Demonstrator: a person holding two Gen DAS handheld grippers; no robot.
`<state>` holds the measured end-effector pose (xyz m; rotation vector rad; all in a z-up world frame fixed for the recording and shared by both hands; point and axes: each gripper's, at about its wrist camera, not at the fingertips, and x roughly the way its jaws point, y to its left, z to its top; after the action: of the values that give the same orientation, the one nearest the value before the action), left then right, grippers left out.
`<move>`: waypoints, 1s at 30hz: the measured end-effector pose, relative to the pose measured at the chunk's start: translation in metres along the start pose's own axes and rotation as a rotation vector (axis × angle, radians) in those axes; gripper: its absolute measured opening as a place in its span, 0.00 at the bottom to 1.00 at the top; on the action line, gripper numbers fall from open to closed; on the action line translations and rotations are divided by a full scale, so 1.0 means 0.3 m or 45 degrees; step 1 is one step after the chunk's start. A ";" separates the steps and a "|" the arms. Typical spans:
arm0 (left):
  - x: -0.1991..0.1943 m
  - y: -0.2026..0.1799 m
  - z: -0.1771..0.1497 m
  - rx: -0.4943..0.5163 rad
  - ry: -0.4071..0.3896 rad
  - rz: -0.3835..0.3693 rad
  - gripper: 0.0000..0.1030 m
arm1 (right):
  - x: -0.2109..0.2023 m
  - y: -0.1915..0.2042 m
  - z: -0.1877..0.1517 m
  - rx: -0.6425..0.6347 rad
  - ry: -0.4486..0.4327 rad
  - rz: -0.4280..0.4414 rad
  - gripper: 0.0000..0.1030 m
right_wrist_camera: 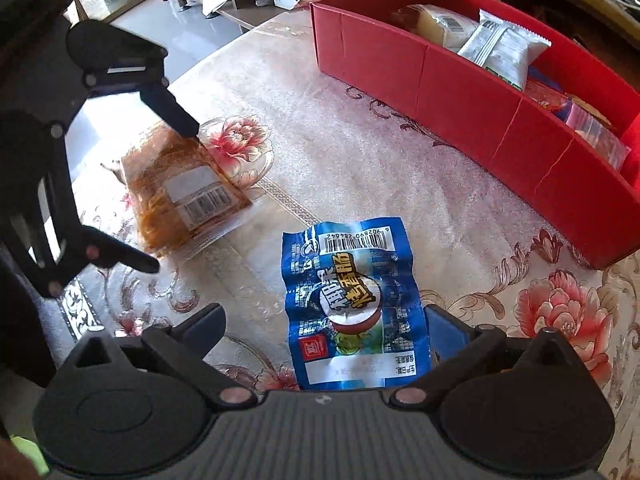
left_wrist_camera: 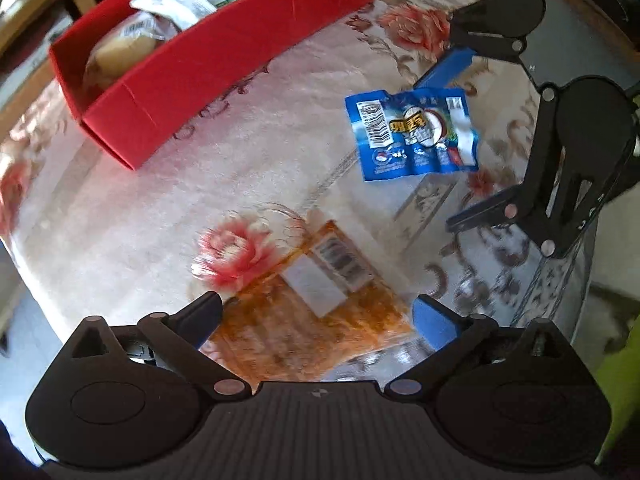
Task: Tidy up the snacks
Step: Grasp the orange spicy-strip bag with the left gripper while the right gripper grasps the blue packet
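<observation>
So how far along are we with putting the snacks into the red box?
Partly done. The red box already holds several packets, including a white packet. Nothing is in hand: the left gripper stands open over the orange packet and the right gripper open over the blue packet. Both packets still lie on the tablecloth, so those two are left.
</observation>
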<state>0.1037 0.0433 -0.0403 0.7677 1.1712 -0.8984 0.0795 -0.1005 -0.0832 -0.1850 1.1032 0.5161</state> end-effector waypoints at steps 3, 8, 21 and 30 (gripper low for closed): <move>-0.011 -0.007 0.022 0.127 0.055 0.007 0.99 | -0.007 0.006 -0.004 -0.024 0.012 -0.014 0.98; 0.011 -0.035 0.028 0.283 0.148 -0.020 1.00 | -0.006 -0.010 0.001 -0.031 0.032 0.010 0.98; -0.056 -0.040 -0.107 -0.551 -0.010 -0.150 0.99 | -0.011 -0.007 -0.007 -0.029 0.025 0.010 0.98; -0.110 -0.159 -0.034 -0.211 0.015 0.010 1.00 | -0.029 -0.020 -0.016 -0.024 0.052 -0.009 0.94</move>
<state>0.0521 0.0368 -0.0125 0.6429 1.2354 -0.7805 0.0755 -0.1104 -0.0783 -0.2165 1.1374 0.5185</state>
